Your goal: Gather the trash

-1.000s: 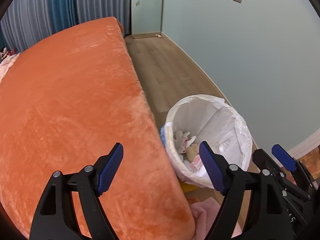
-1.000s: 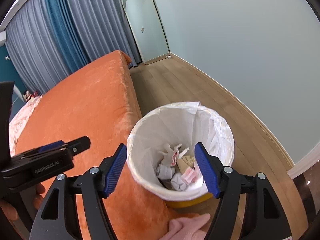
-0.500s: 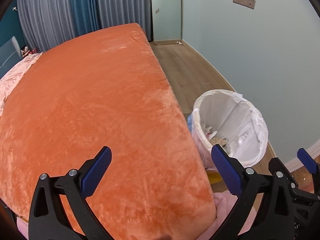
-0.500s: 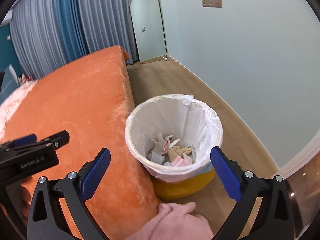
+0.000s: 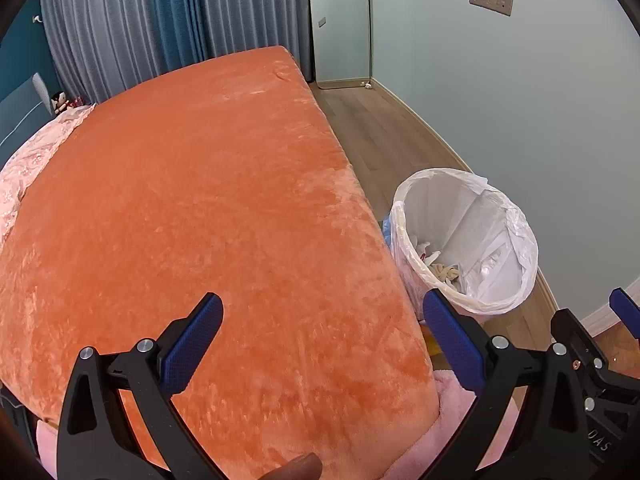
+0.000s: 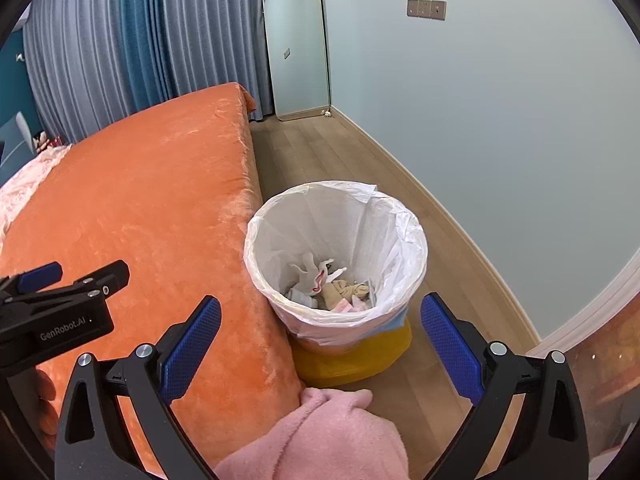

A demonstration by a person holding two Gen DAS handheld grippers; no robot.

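Both grippers have drawn back from the bin since the earlier frames and their jaws have spread from partly parted to fully wide, with nothing between the pads. In the left wrist view the left gripper (image 5: 322, 350) now hangs over the orange bedspread (image 5: 192, 208), and the lined trash bin (image 5: 464, 240) sits beyond and to the right of its right jaw, no longer between the jaws. In the right wrist view the right gripper (image 6: 320, 344) frames the bin (image 6: 336, 256) just ahead of the jaws and slightly left of their midline. The crumpled tissues and wrappers (image 6: 328, 284) lie at the bottom of the white liner, so the drop seems done and both tools look empty. No loose trash shows on the bedspread or the wooden floor (image 6: 320, 152) in either view, so the step in hand is probably to look for the next piece, or to finish. To do it well, the person should keep the jaws wide while sweeping the view across the bed, steer clear of the liner's loose rim, and keep the pink fleece sleeve (image 6: 320, 436) below the right jaws from snagging the yellow bin base (image 6: 360, 356).
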